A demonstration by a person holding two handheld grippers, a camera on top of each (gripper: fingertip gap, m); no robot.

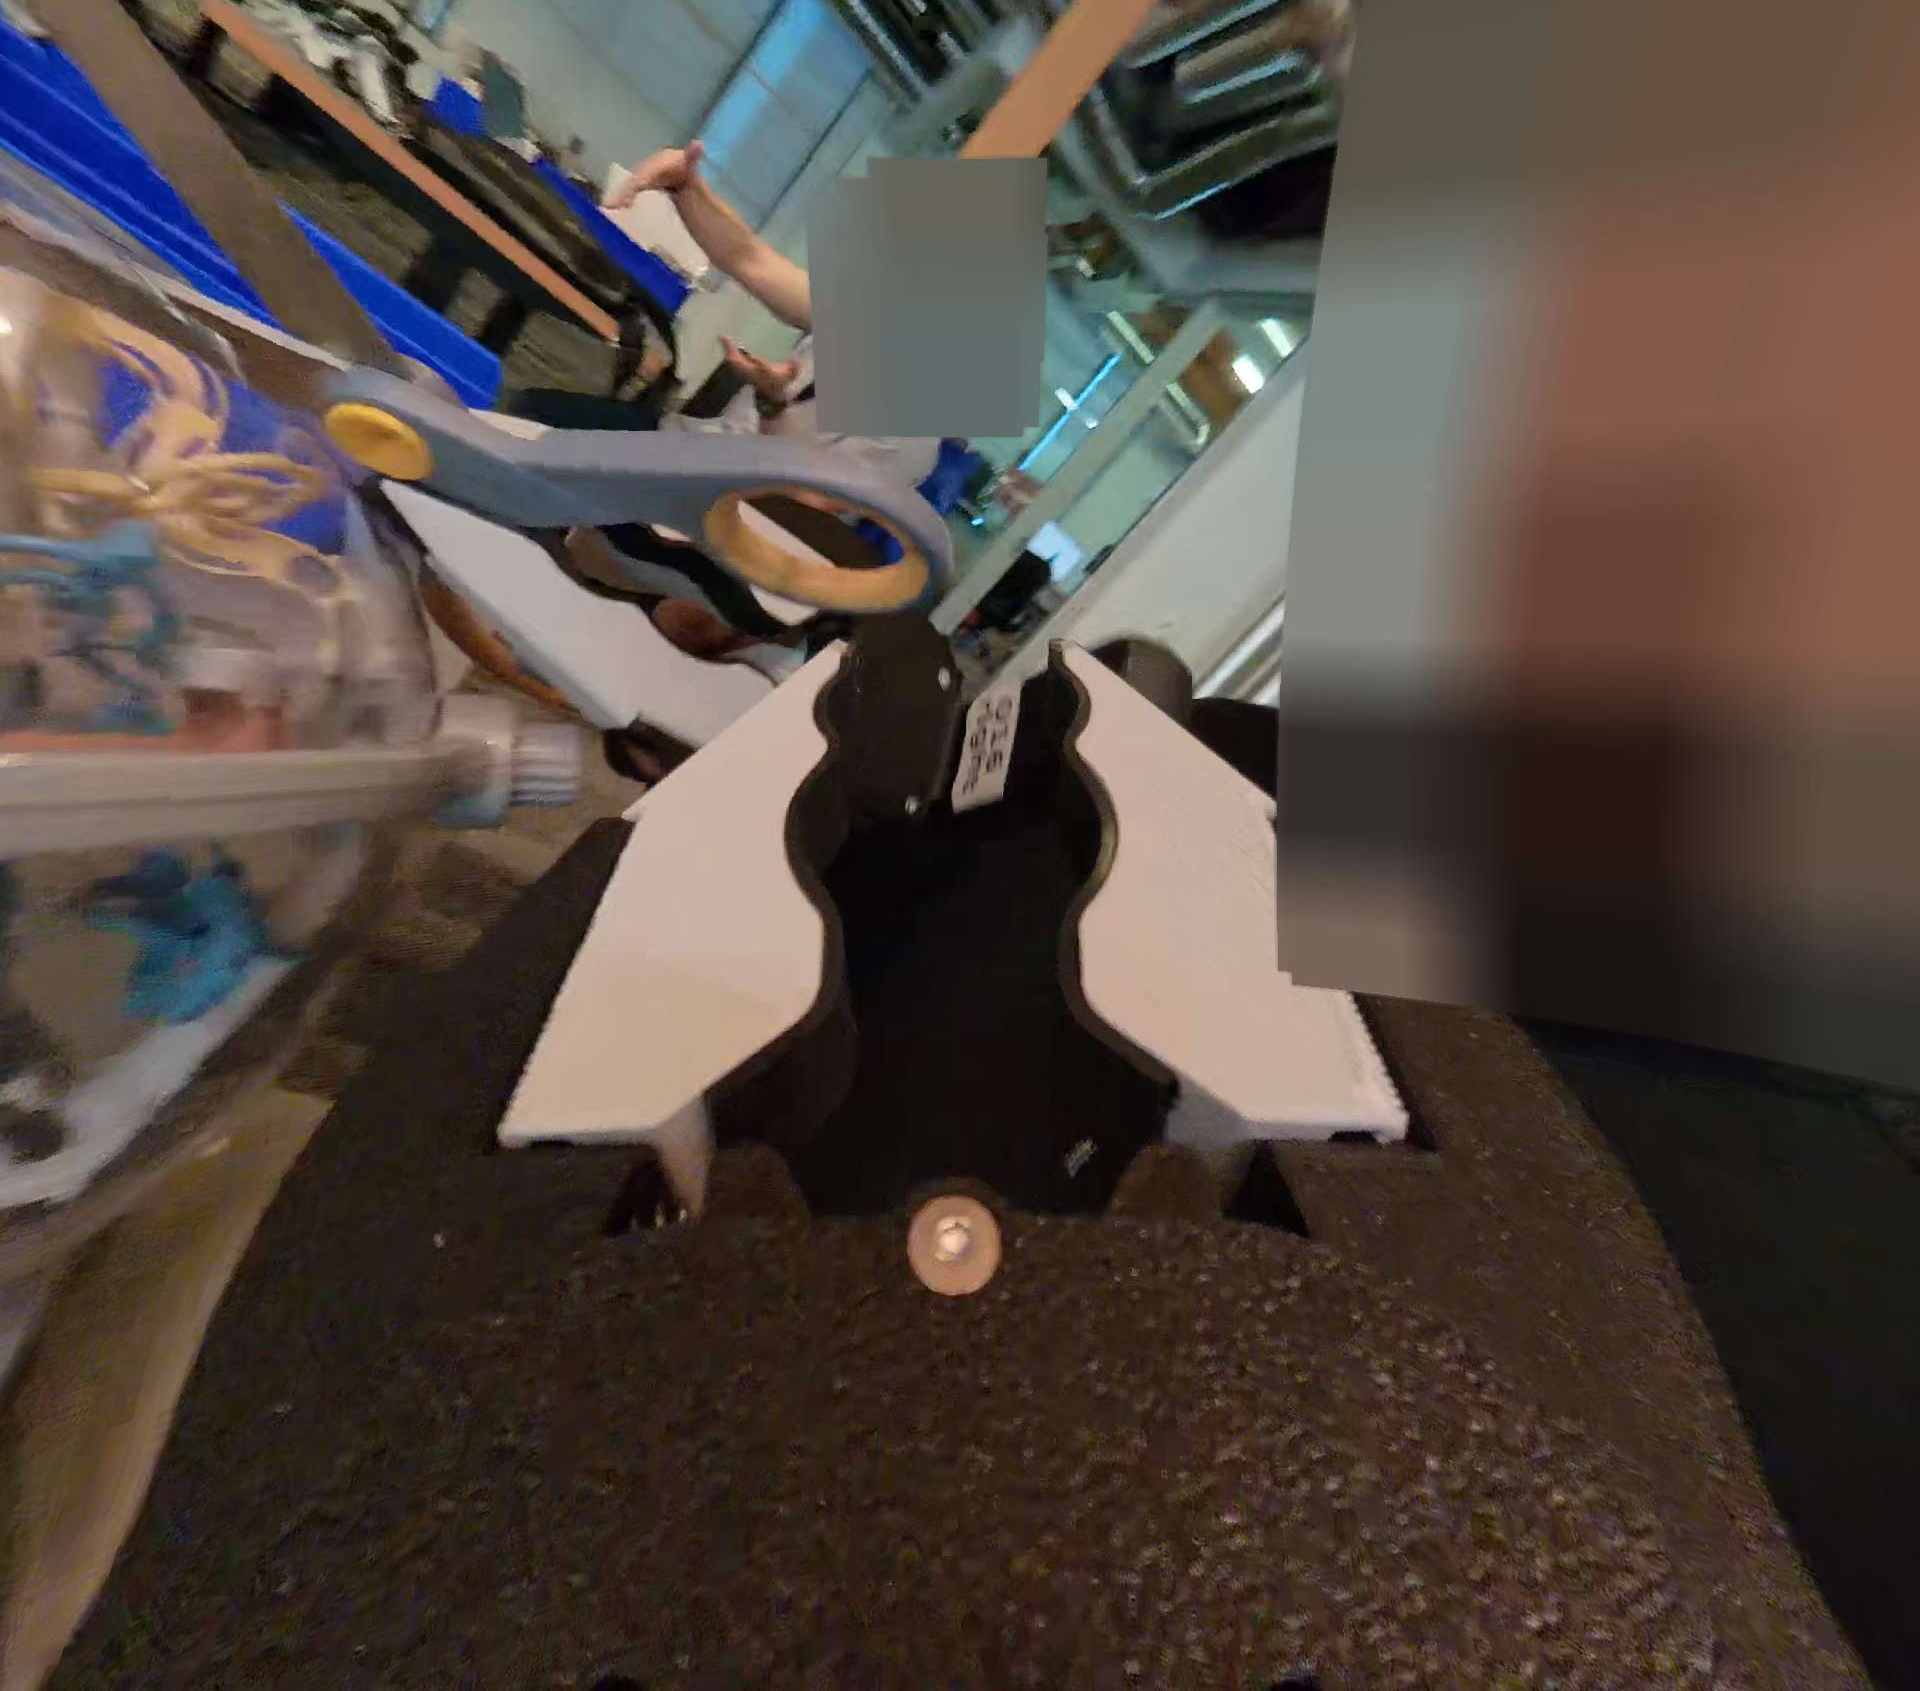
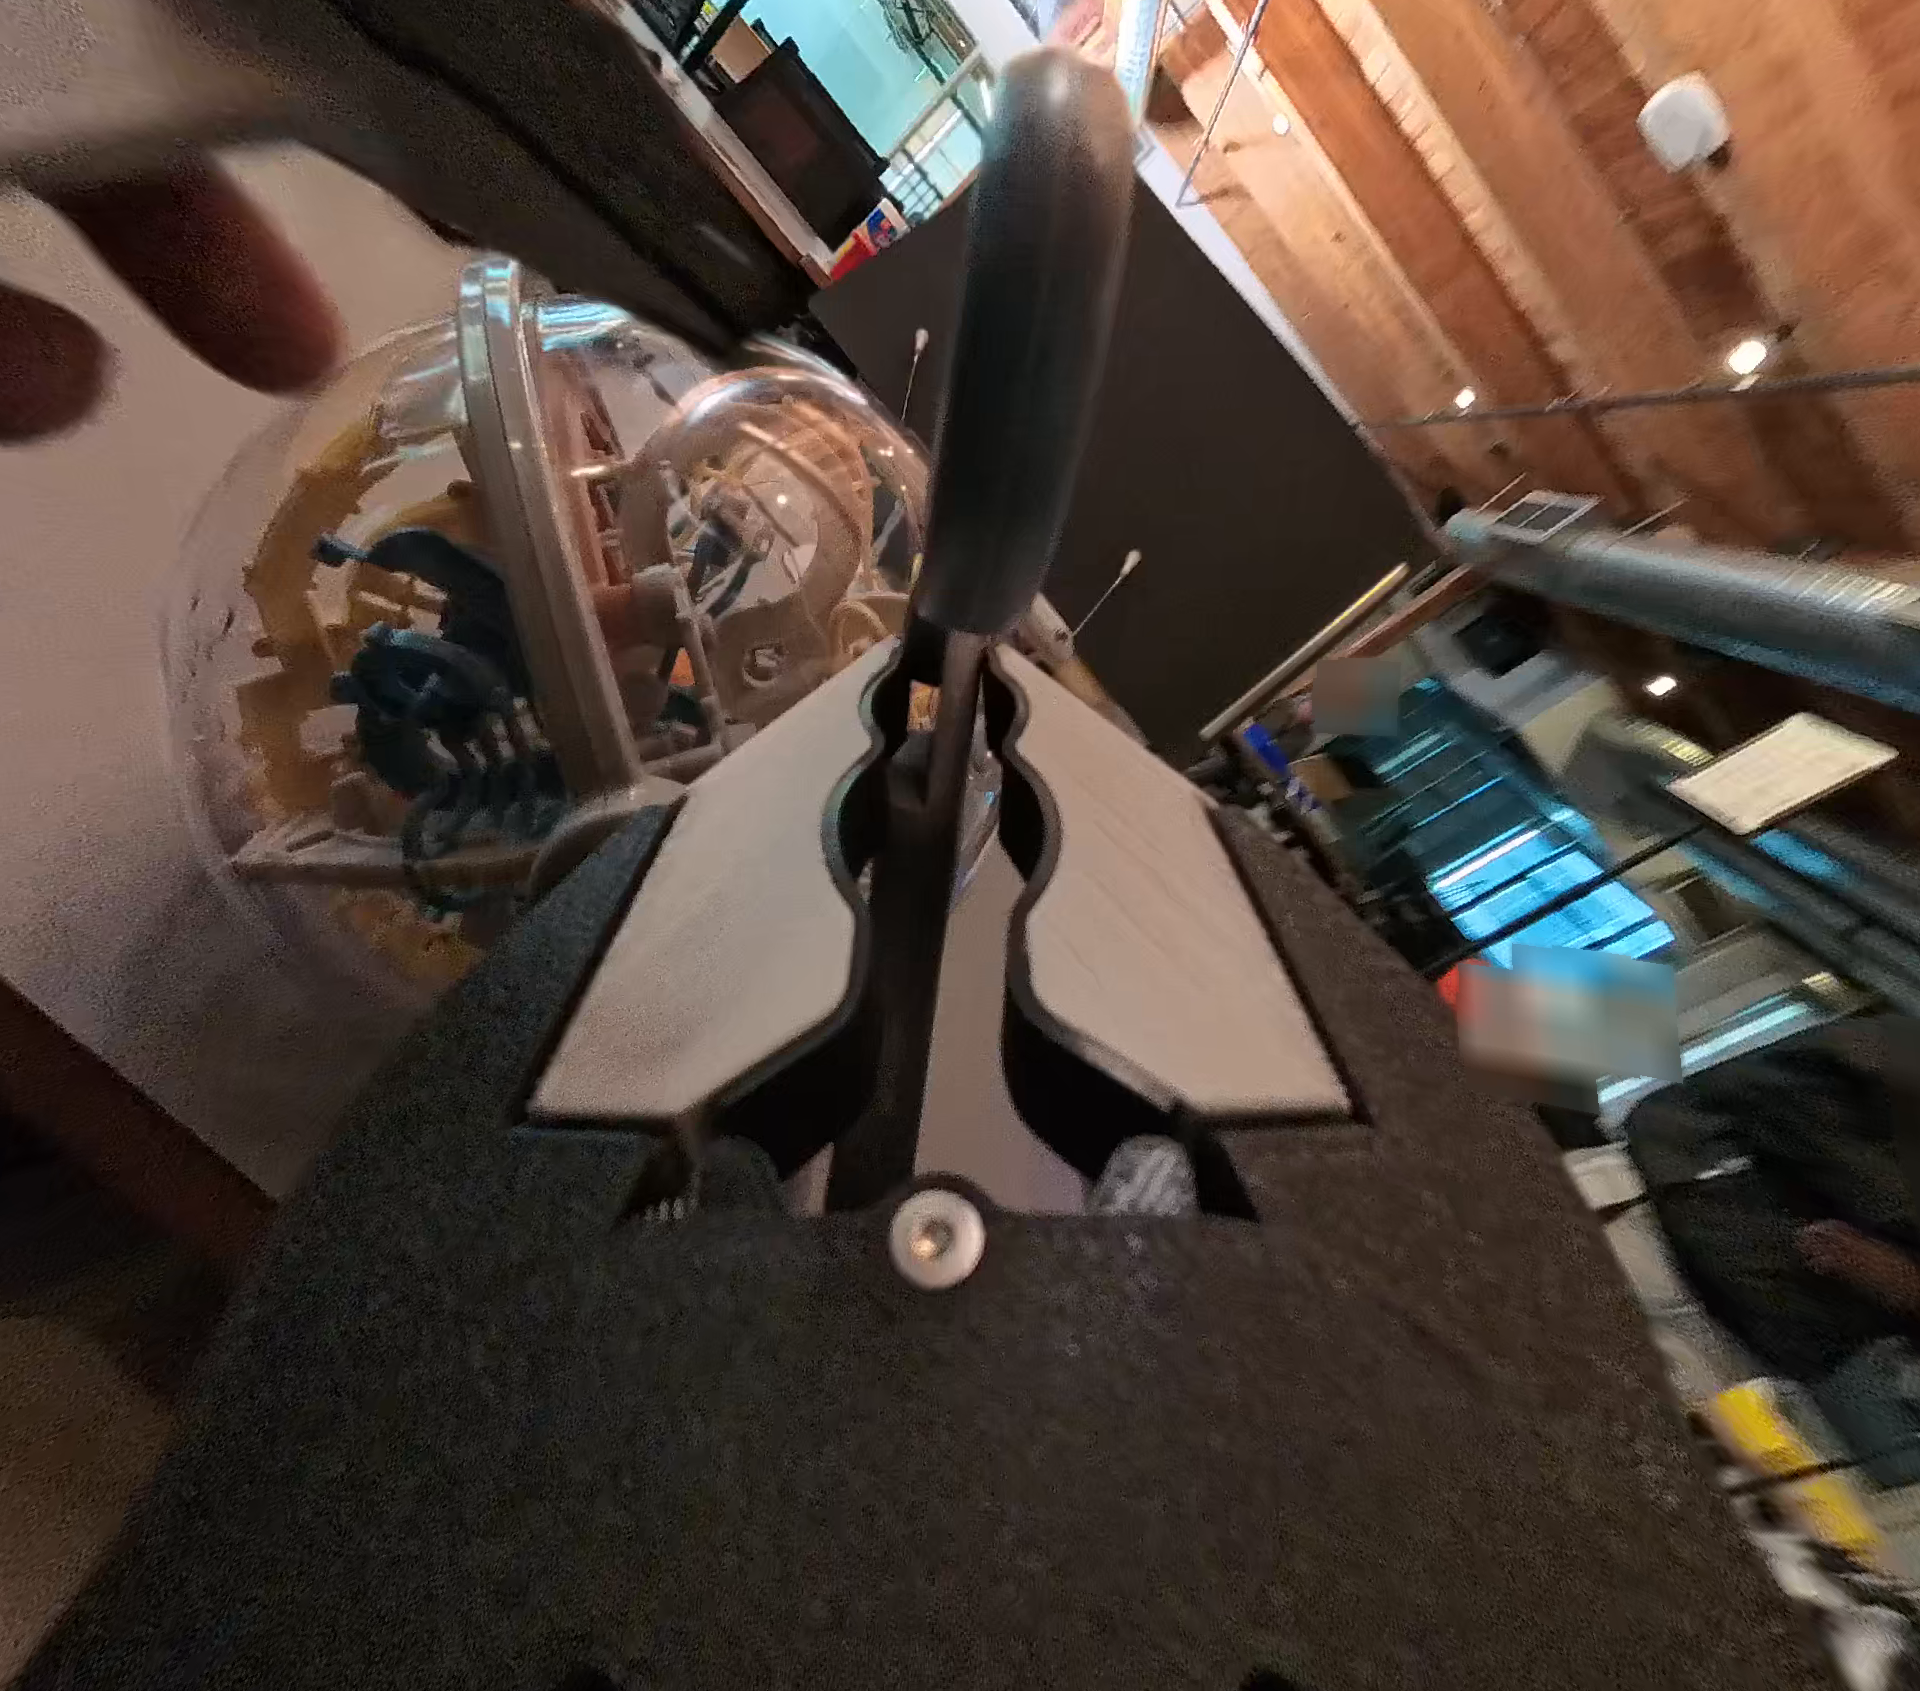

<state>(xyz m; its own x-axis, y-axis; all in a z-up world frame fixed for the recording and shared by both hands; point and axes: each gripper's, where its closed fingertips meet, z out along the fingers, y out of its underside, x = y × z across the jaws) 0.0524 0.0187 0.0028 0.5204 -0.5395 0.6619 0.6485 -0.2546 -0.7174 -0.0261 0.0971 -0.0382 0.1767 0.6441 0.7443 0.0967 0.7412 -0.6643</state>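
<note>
My left gripper (image 1: 951, 670) has white fingers standing apart. A black part with a white label (image 1: 899, 732) shows in the gap, near the left finger; I see no grip on it. Just beyond the tips is a grey arm ending in a yellow ring (image 1: 816, 550), which reaches out from a clear plastic maze ball (image 1: 156, 602) at the left. My right gripper (image 2: 945, 680) is shut on the thin shaft of a black-handled tool (image 2: 1029, 353), handle pointing away. The same ball (image 2: 499, 602) sits left of it.
The other gripper's white finger (image 1: 582, 613) lies between ball and ring. The left gripper's dark body and a person's fingertips (image 2: 208, 280) hang over the ball. A person's arms (image 1: 727, 239) and benches with blue bins (image 1: 83, 124) are behind. My right fingertips sit around 12 centimeters from my left ones.
</note>
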